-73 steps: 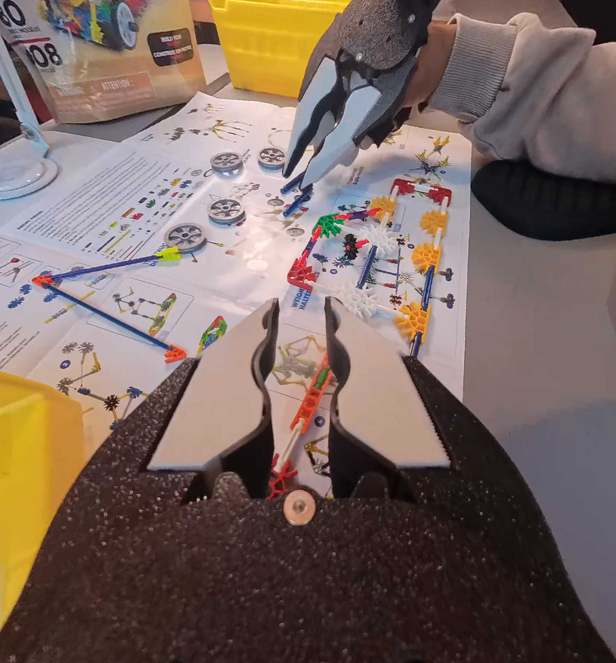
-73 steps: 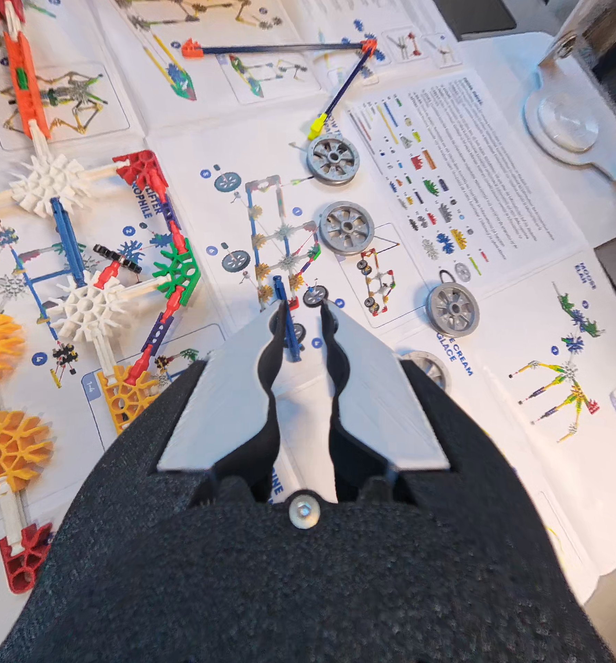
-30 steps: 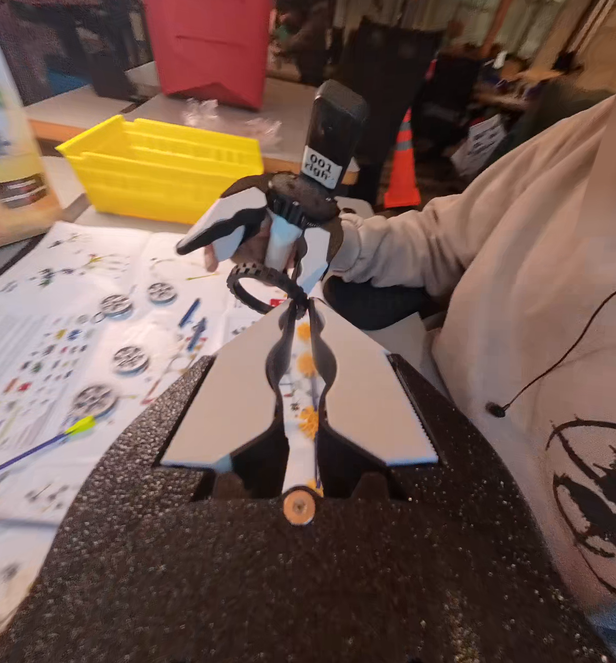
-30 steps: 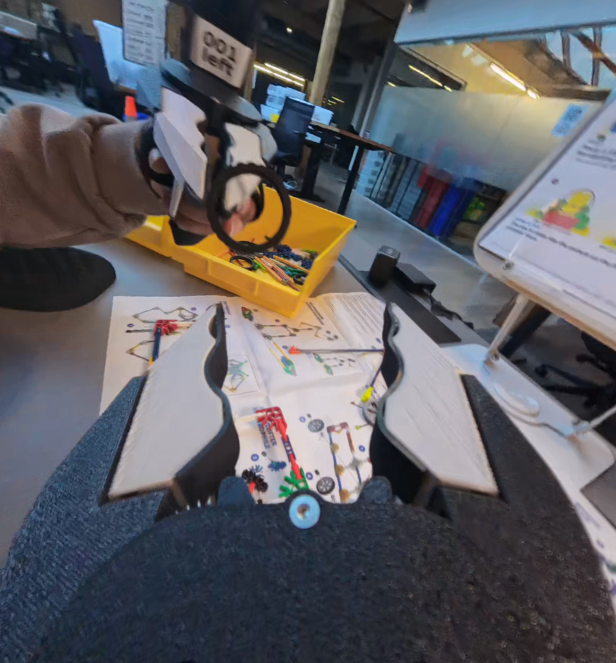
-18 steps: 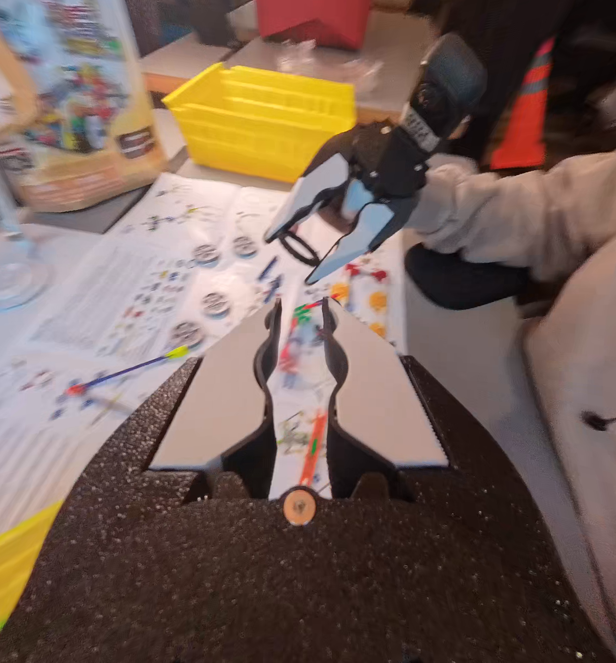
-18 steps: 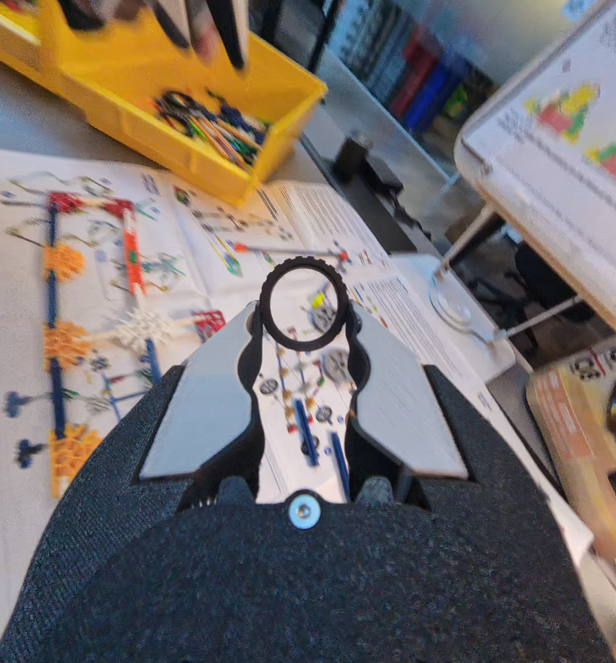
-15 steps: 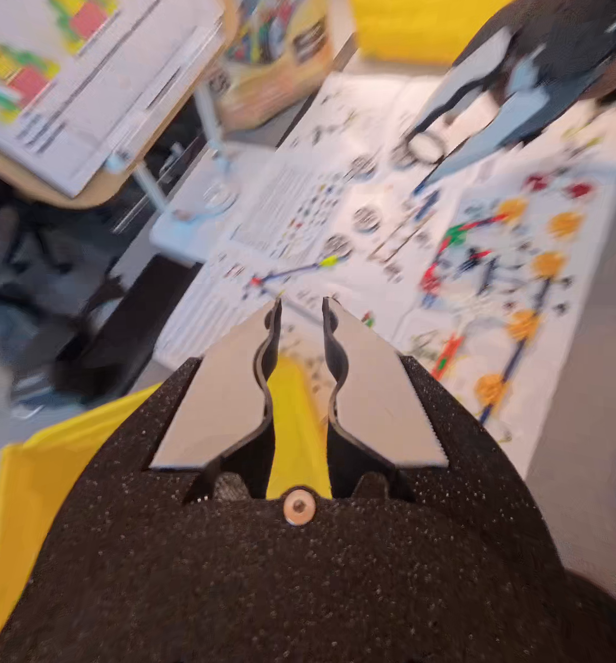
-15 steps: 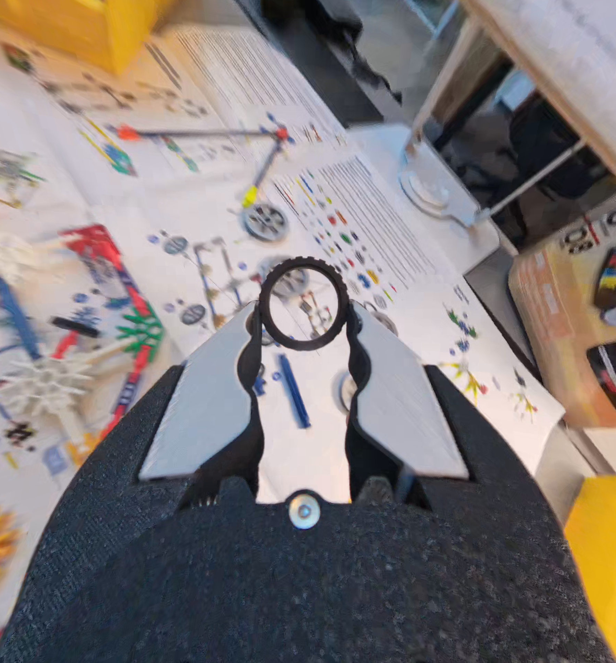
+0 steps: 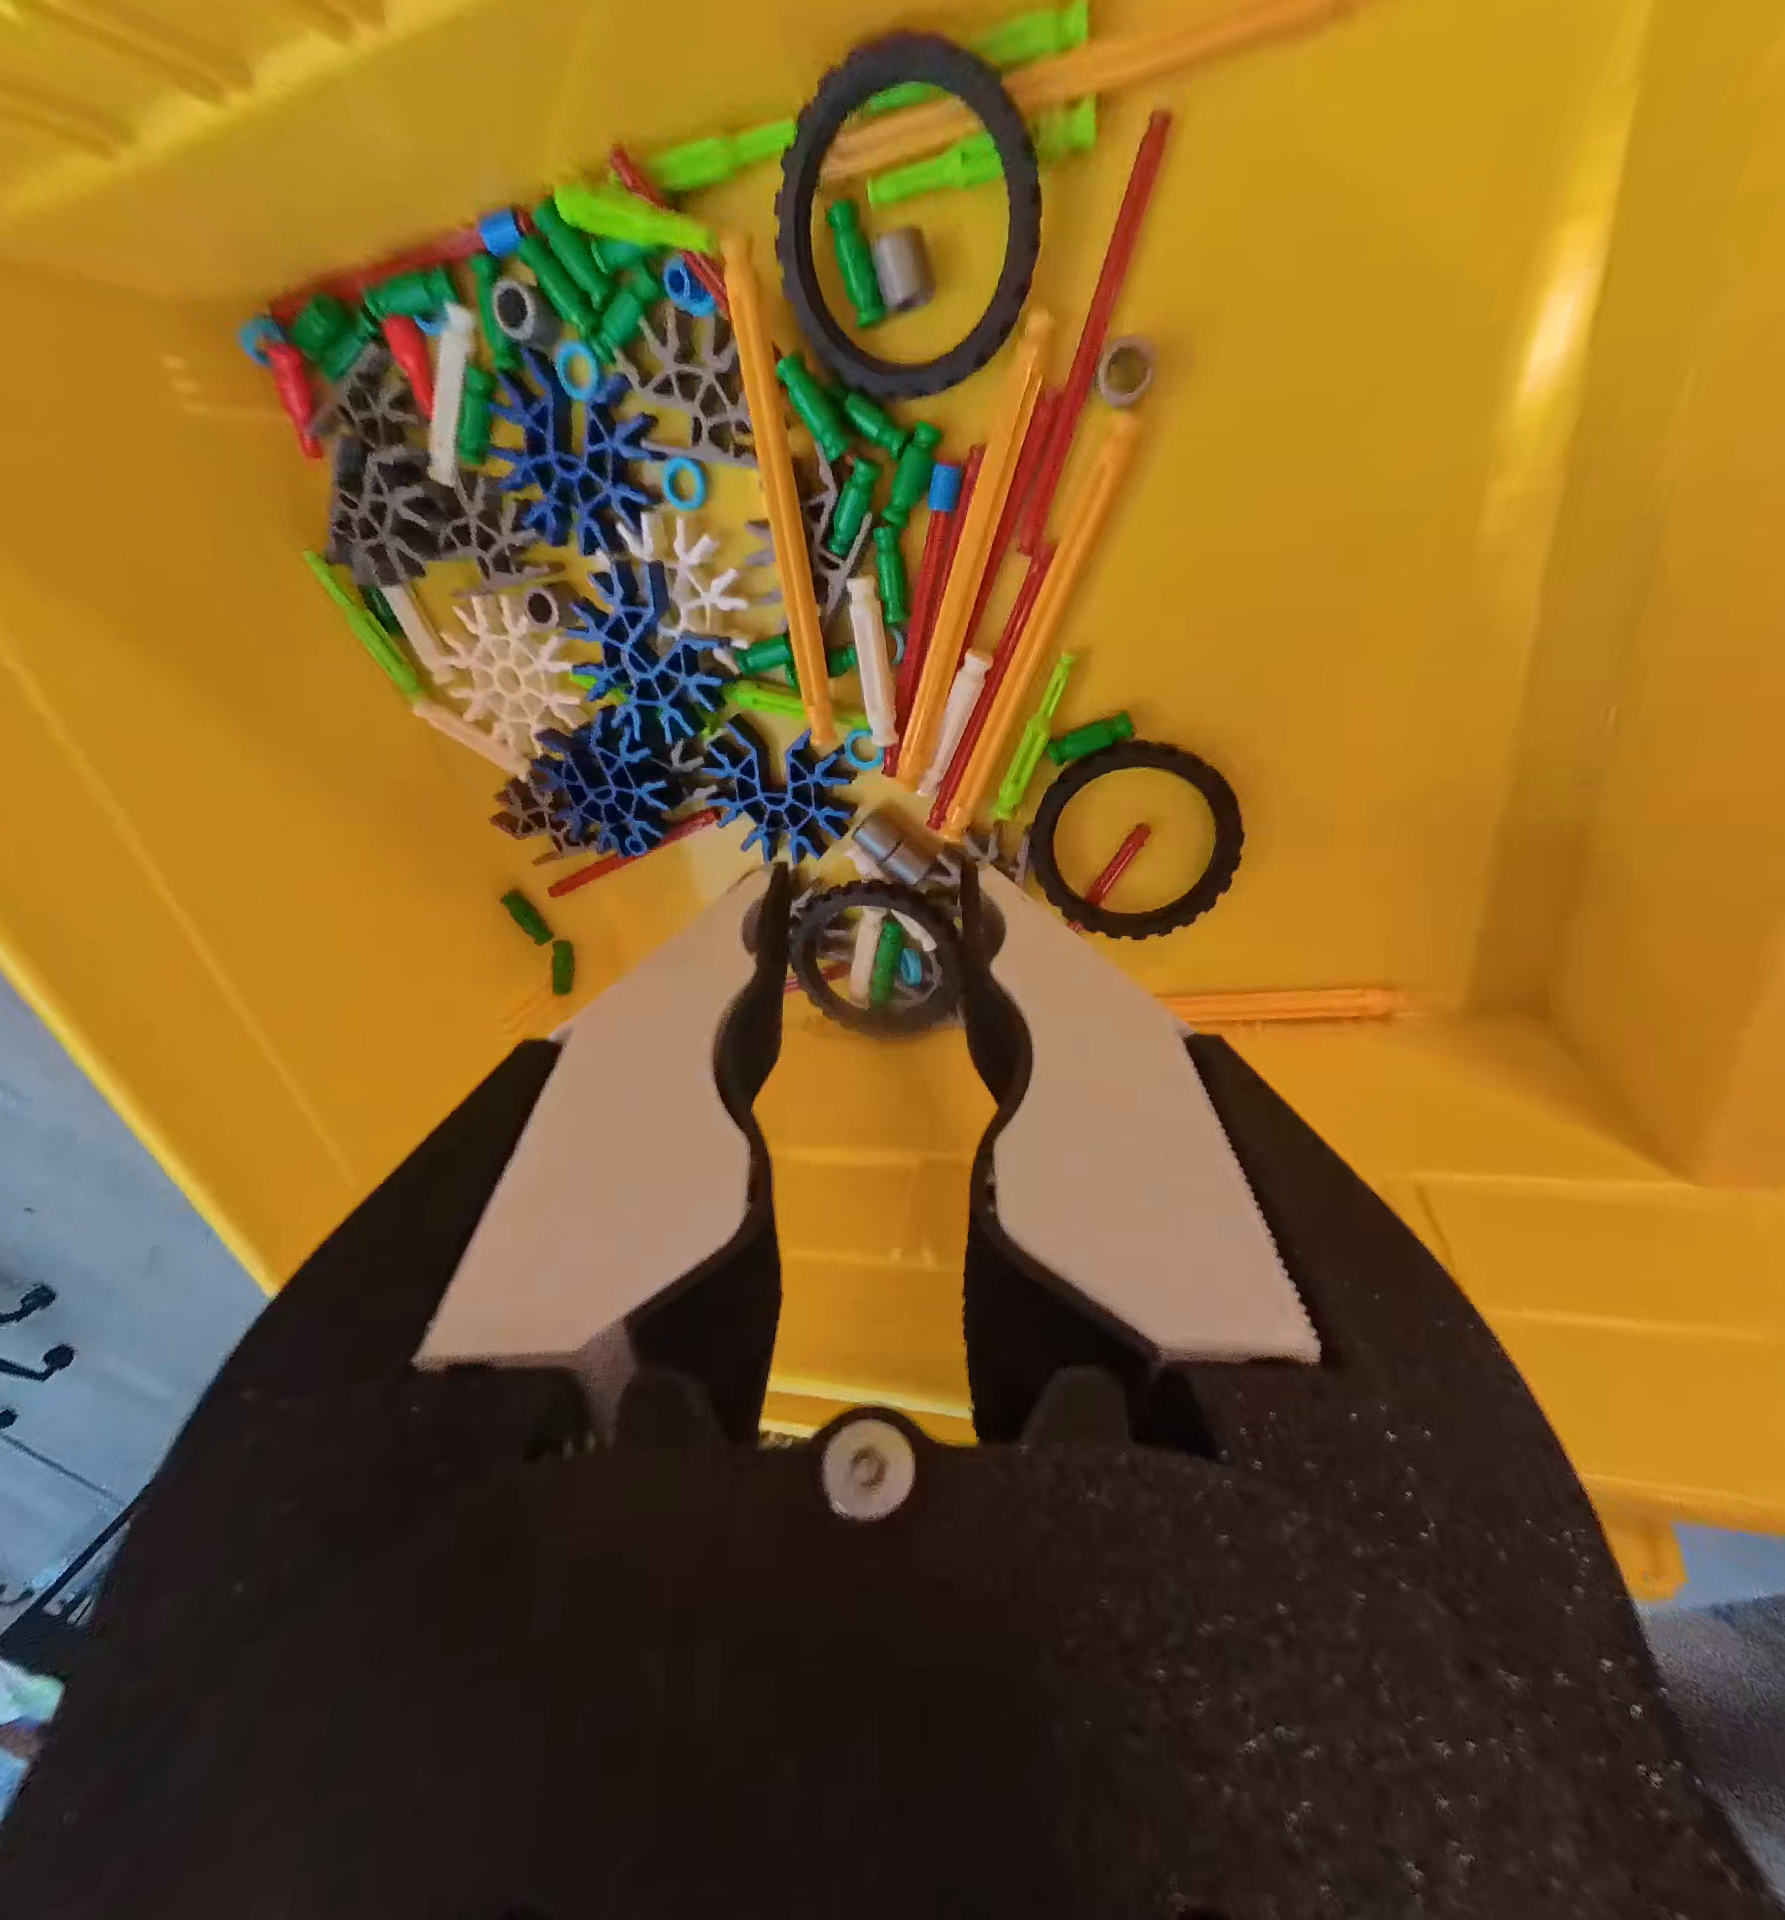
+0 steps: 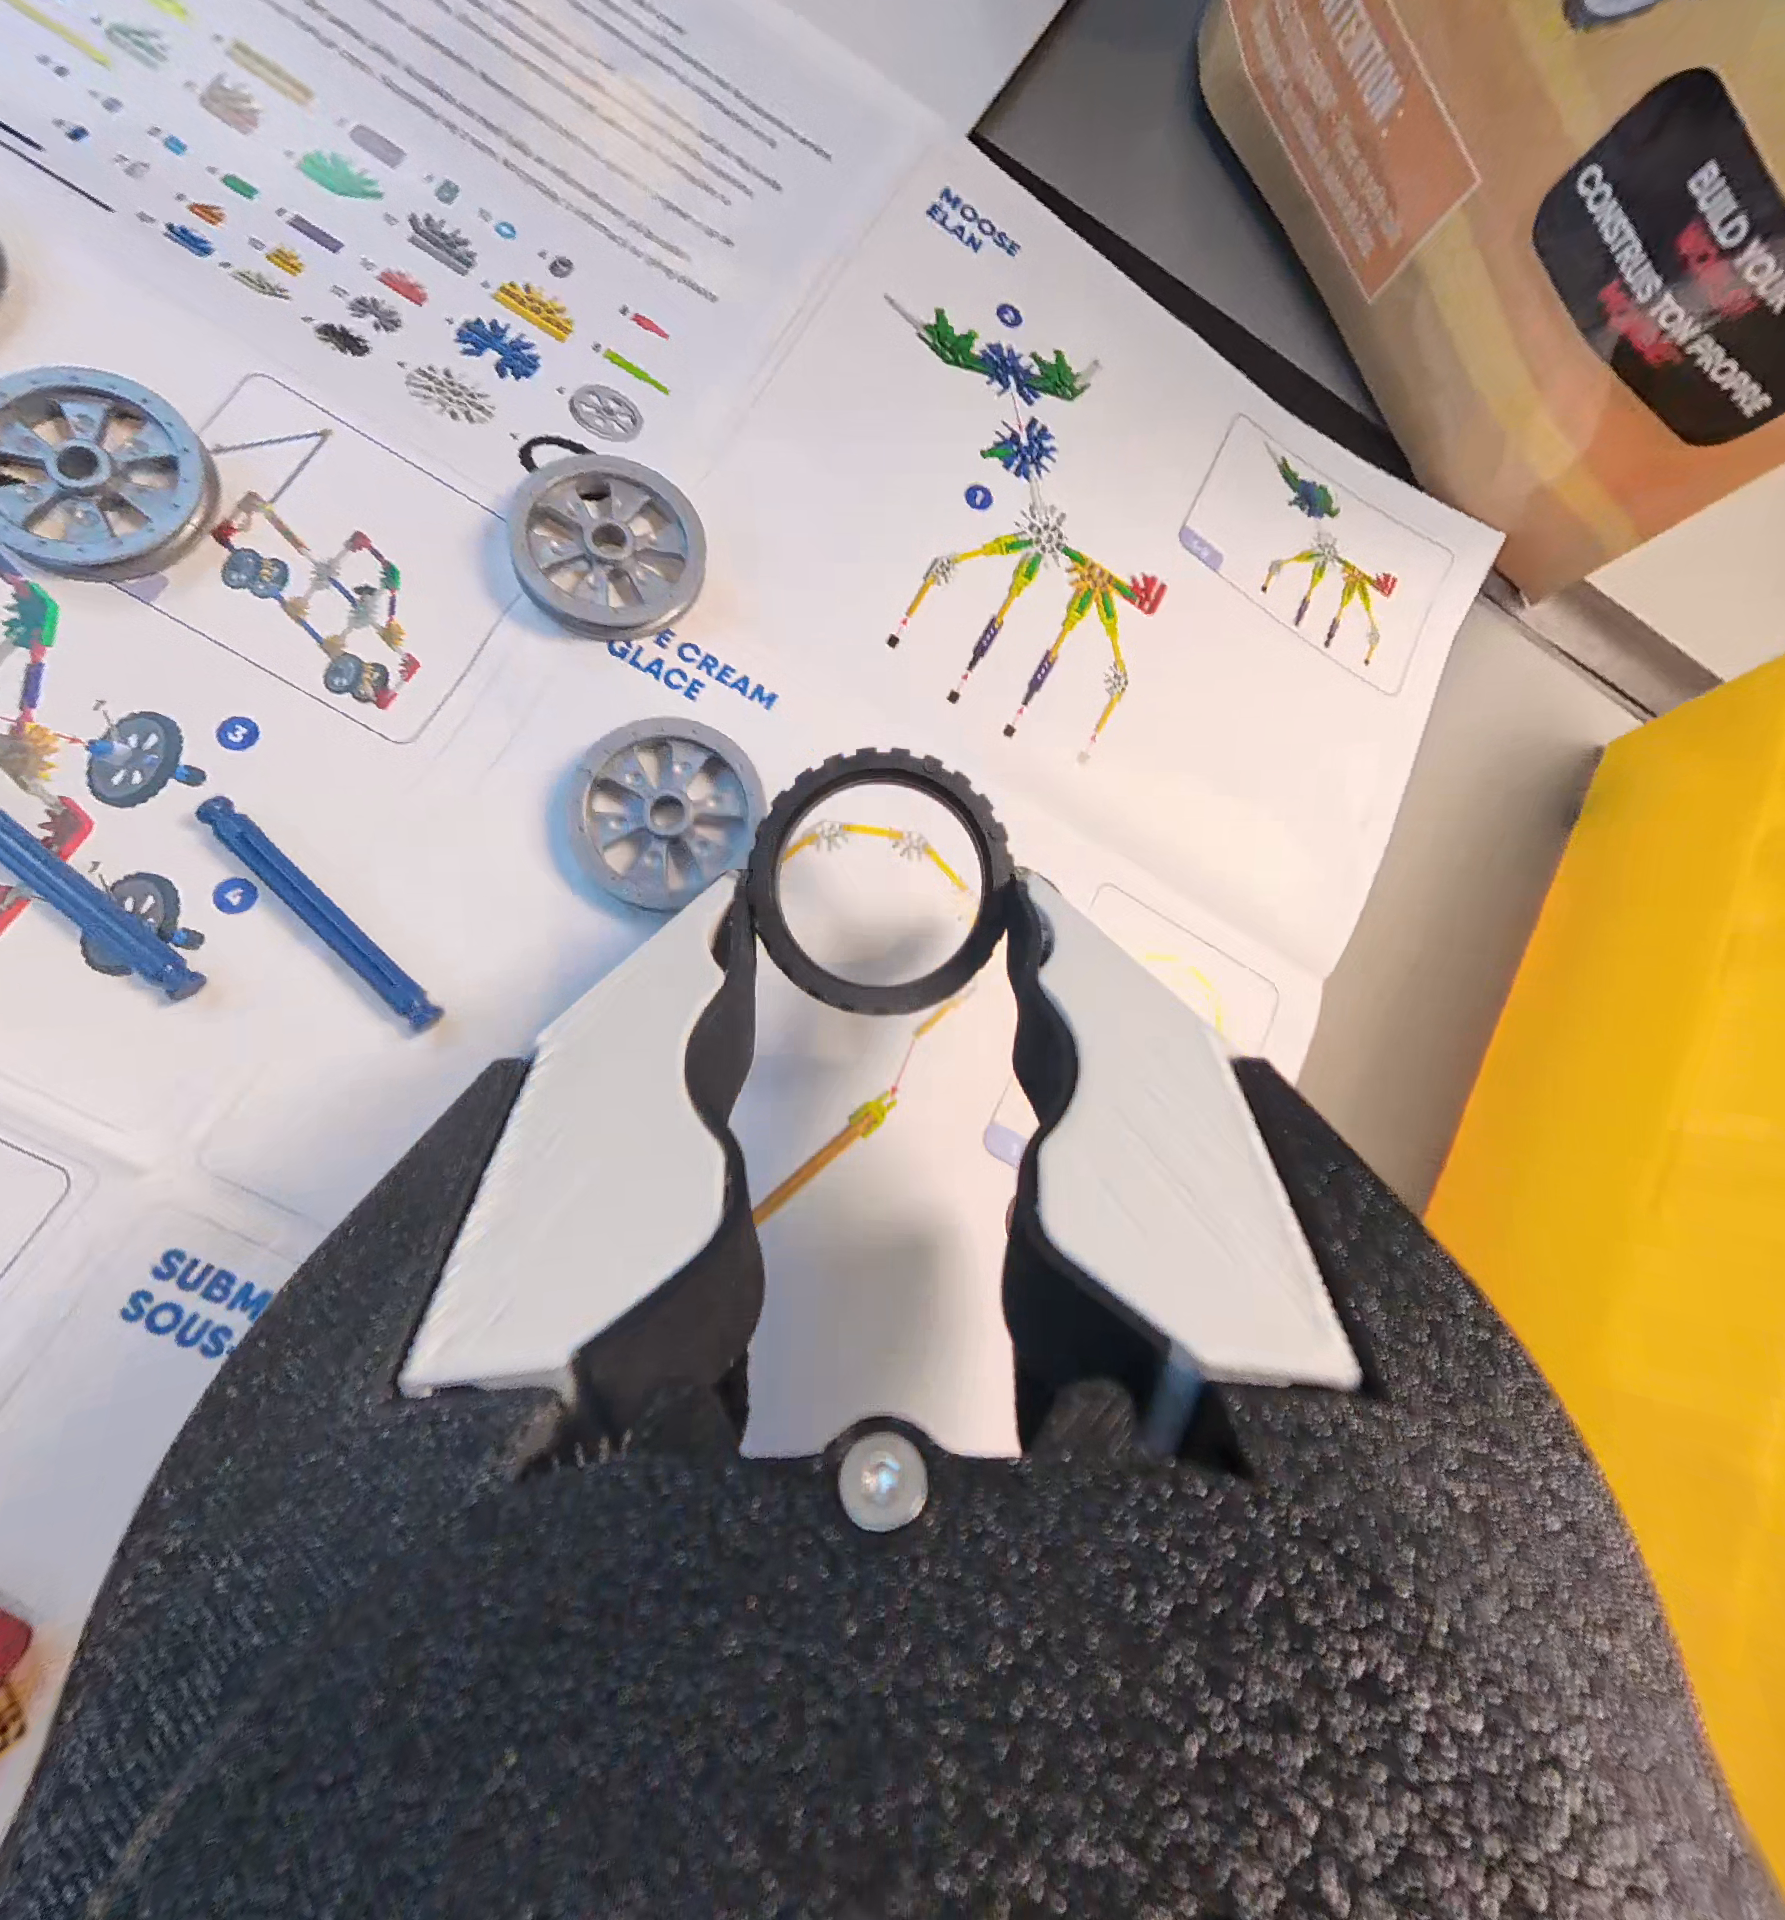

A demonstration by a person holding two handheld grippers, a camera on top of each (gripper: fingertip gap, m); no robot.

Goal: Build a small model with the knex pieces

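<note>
yellow bin (image 9: 1490,520), black ridged tyre (image 10: 872,790), grey wheels (image 10: 607,545), blue rod (image 10: 316,914)

Left gripper (image 9: 872,896) above bin (image 9: 1490,727), small tyre (image 9: 875,971) between its fingertips. Medium tyre (image 9: 1137,840) right of it, large tyre (image 9: 909,213) behind; rods, connectors piled between.

Right gripper (image 10: 880,902) over instruction sheet (image 10: 1127,395), ring tyre (image 10: 875,881) between tips. Wheel hub (image 10: 668,812) just left; 2 hubs farther left-behind. Rod (image 10: 319,912) left. Box (image 10: 1553,260) behind-right.

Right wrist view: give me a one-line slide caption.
Right gripper pinches a black tyre ring above the instruction sheet, beside a grey wheel hub.
</note>
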